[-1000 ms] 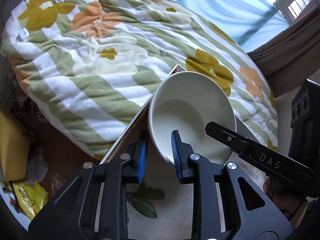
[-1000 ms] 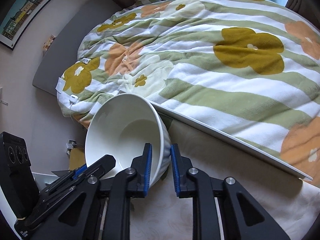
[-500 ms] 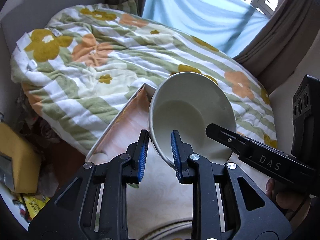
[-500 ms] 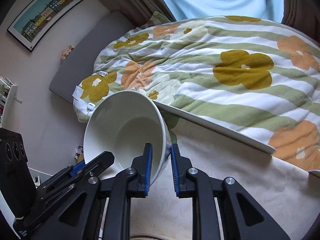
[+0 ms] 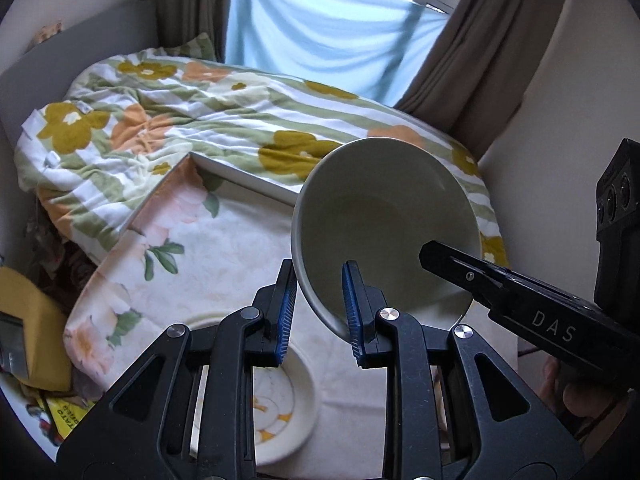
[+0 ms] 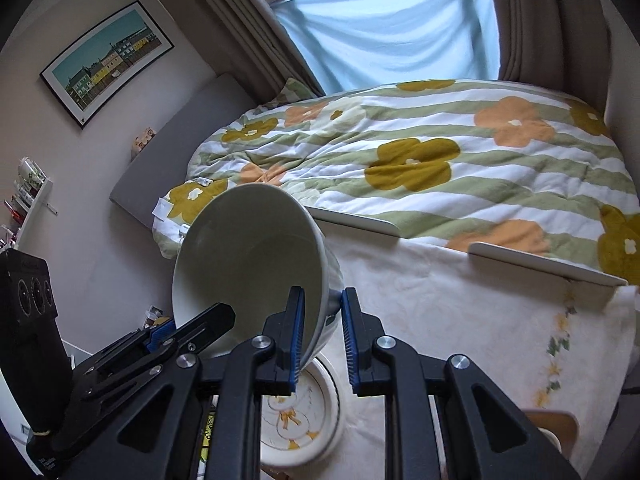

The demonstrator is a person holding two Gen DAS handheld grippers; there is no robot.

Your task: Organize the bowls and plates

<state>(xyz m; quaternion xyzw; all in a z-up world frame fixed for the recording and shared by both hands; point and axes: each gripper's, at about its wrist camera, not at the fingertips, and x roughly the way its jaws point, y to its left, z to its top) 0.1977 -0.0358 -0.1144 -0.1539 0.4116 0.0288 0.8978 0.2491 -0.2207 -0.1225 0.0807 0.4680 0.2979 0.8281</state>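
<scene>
A white bowl (image 5: 384, 232), tilted with its mouth toward the cameras, hangs in the centre of both wrist views, above a cloth-covered table (image 5: 240, 248) beside a bed. You have it pinched from two sides: the left gripper (image 5: 318, 308) is clamped on the rim at the lower left of the bowl in its view, one blue pad inside and one outside, and the right gripper (image 6: 322, 336) grasps the opposite rim the same way, at the lower right of the bowl in its own view.

At the bottom of both frames a patterned plate (image 6: 304, 420) lies on the table, almost directly beneath the bowl.

If the plate is your target, level the bowl first, so its base meets the plate flat. Lower both hands at one pace; uneven travel could twist the rim between the pads. Let go only once the base appears to sit firm, one gripper after the other.
</scene>
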